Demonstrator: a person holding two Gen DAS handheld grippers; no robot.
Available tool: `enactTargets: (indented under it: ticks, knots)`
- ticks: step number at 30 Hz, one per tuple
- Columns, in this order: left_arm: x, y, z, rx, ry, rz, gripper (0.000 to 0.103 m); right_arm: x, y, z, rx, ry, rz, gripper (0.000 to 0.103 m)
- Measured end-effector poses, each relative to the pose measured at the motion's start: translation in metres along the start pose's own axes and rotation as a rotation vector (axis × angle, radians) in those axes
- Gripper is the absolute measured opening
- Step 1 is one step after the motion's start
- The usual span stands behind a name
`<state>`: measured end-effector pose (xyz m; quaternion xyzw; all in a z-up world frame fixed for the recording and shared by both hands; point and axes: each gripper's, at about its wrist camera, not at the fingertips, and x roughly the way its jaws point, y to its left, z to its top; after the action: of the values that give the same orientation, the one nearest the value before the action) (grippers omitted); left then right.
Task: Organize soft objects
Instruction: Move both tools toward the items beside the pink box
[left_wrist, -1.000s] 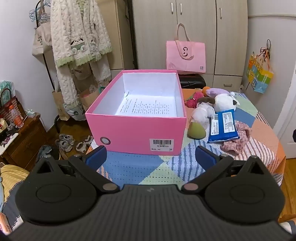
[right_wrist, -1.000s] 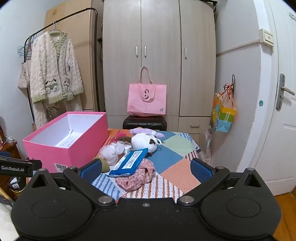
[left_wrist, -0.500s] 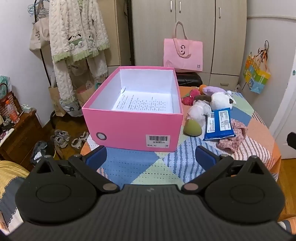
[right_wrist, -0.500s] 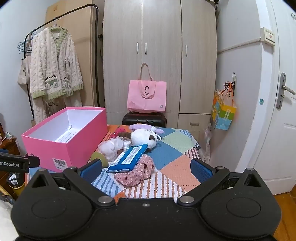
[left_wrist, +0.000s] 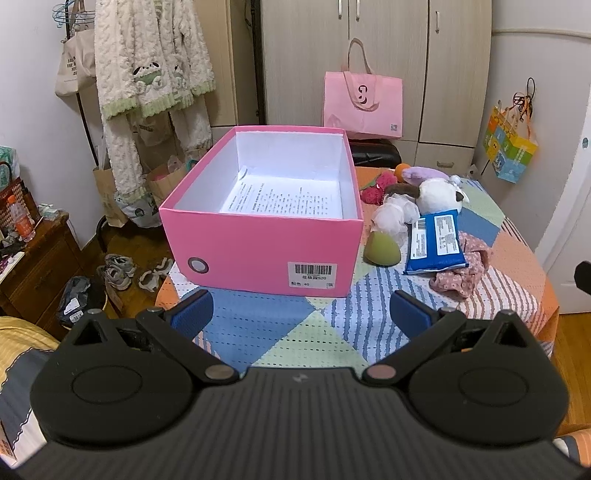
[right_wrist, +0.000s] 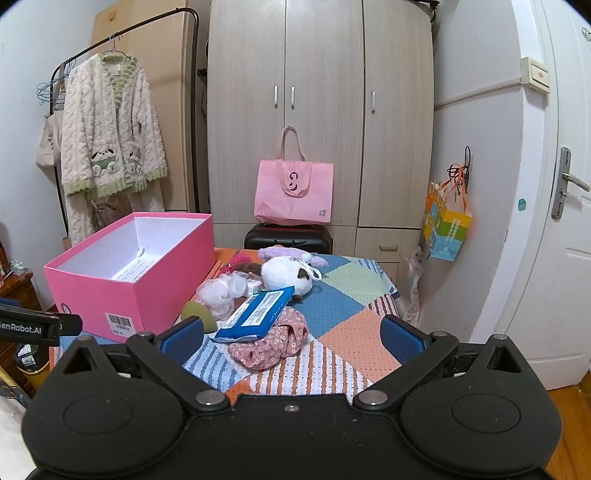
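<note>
- The left hand-held gripper (left_wrist: 301, 314) is hovering over the near edge of the surface (left_wrist: 280, 343), its blue-padded fingers spread wide and gripping nothing.
- The right hand-held gripper (right_wrist: 291, 338) is likewise hanging with its fingers spread apart and nothing between them, facing the pile of soft things.
- A pink shoebox (left_wrist: 258, 240) is sitting open on the left part of the patchwork-covered surface, with only a printed paper sheet (left_wrist: 284, 195) lying on its white floor.
- Just to the right of the box, the soft objects are lying in a cluster: a green sponge-like lump (left_wrist: 382, 249) near the box's front corner, and a white crumpled puff (left_wrist: 393, 216) touching it from behind.
- A blue wipes packet (right_wrist: 256, 314) is resting partly on a pink floral cloth (right_wrist: 273, 343), which is the closest item to the right hand-held gripper.
- Behind them, a white plush toy (right_wrist: 286, 275) is lying on its side, with a purple plush (right_wrist: 291, 254) and a red knitted piece (left_wrist: 376, 188) farther back, near the far edge.
- A pink tote bag (right_wrist: 293, 192) is standing on a black case against the wardrobe behind the surface.
</note>
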<state>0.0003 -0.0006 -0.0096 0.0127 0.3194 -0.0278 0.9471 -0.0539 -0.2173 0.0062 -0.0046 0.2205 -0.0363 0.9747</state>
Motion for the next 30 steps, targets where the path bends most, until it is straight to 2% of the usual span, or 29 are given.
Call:
enactTargets:
  ticks: [12,30]
  knots:
    - [0.000,-0.002,-0.001,0.014,-0.008,-0.011,0.103,-0.001,-0.002,-0.001,-0.003,0.002,-0.003,0.103]
    - [0.004,-0.006,-0.012,0.017,-0.045,-0.075,0.103,0.005,-0.011,-0.012,-0.006,0.036,-0.012,0.103]
